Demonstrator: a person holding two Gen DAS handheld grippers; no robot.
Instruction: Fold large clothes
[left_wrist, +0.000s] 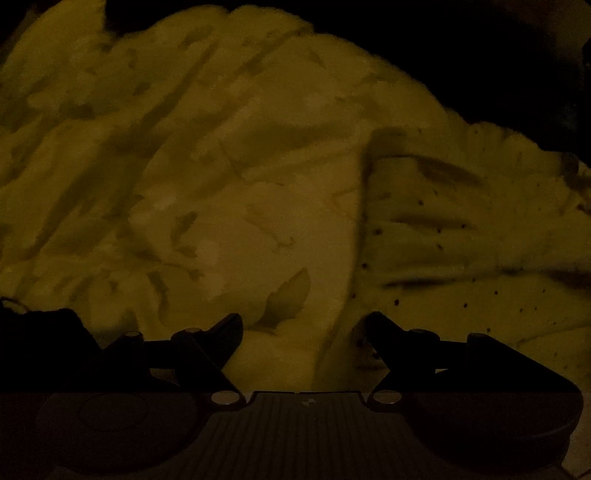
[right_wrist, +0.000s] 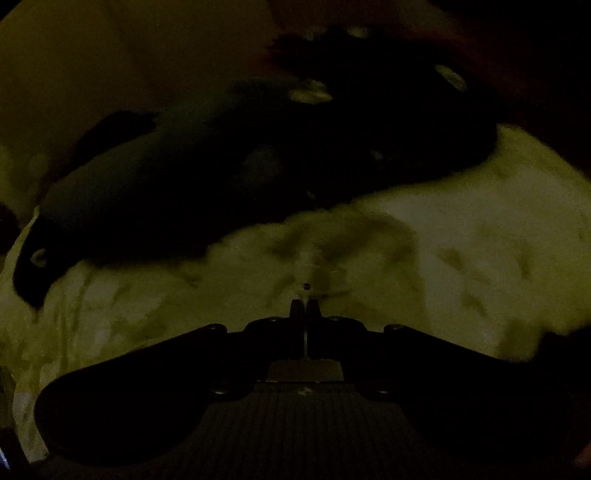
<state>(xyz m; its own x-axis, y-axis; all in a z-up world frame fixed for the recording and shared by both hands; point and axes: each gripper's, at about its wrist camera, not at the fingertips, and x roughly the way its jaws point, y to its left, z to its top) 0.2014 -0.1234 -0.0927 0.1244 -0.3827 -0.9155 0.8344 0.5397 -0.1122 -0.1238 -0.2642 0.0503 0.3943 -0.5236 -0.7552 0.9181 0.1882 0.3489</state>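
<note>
- Both views are very dim, so colours and fine detail are hard to read.
- The left gripper (left_wrist: 303, 328) hangs over the bed (left_wrist: 229, 206) with its two fingers spread wide apart and nothing between them.
- Under it lies a pale, leaf-patterned cover, wrinkled in long creases that run toward the far edge.
- A pale dotted cloth (left_wrist: 454, 236) lies on the right part of the bed, its straight folded edge running away from the right finger (left_wrist: 380, 332); that finger sits just beside the cloth's near corner.
- The right gripper (right_wrist: 306, 308) has its fingers pressed together on a thin ridge of pale fabric (right_wrist: 314, 269), which puckers into creases just ahead of the tips.
- Whether this pinched fabric is the dotted cloth or the cover cannot be told.
- A dark garment (right_wrist: 229, 177) lies crumpled across the bed beyond the right gripper, stretching from the left edge toward the far right.
</note>
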